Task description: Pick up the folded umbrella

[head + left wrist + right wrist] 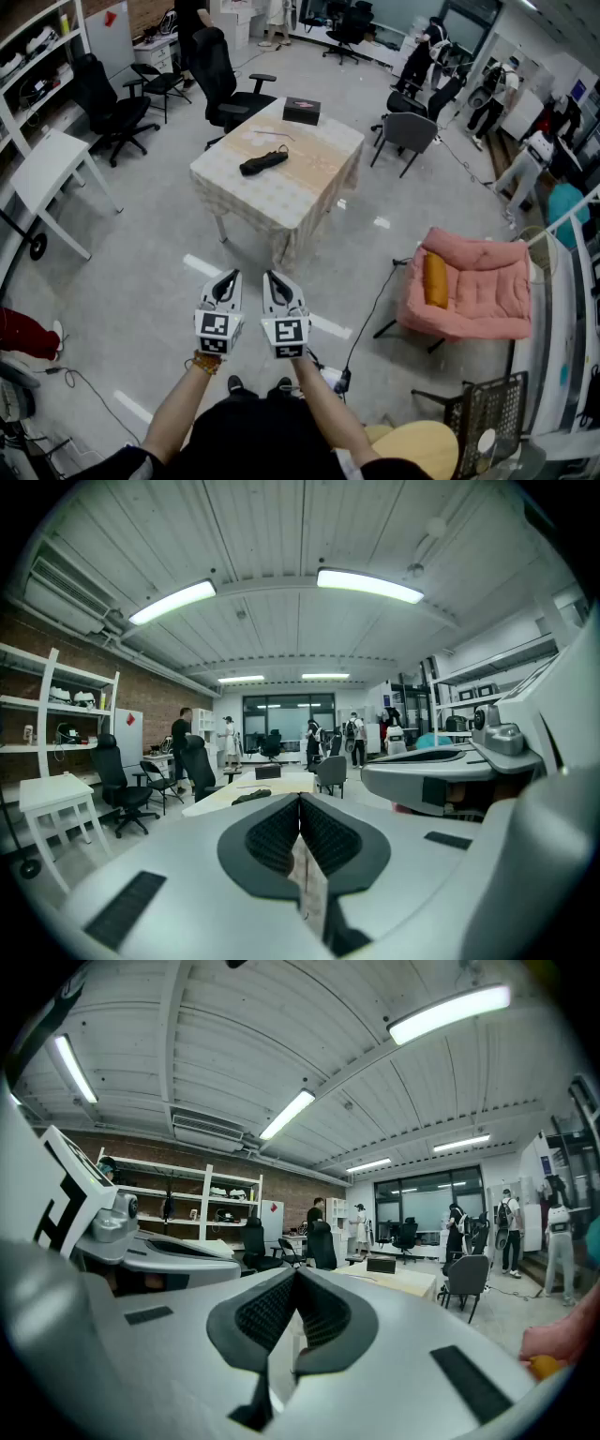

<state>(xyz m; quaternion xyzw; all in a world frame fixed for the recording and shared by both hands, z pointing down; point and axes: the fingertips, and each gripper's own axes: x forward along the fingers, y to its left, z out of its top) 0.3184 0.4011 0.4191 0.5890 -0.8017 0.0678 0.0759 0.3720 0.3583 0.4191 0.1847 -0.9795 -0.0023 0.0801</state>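
Observation:
A black folded umbrella (263, 163) lies on a table with a pale checked cloth (309, 187), well ahead of me across the floor. In the left gripper view the umbrella (250, 797) shows small and far beyond the jaws. My left gripper (228, 278) and right gripper (274, 278) are held side by side at waist height, far short of the table. Both are shut with nothing between the jaws. The left gripper (300, 801) has its jaws pressed together, and so does the right gripper (295, 1274).
A black box (302, 111) sits at the table's far end. Black office chairs (230, 84) and a grey chair (409, 133) ring the table. A white side table (47, 169) stands left, a pink cushioned chair (473, 291) right. A cable (370, 309) trails over the floor. People stand at the back.

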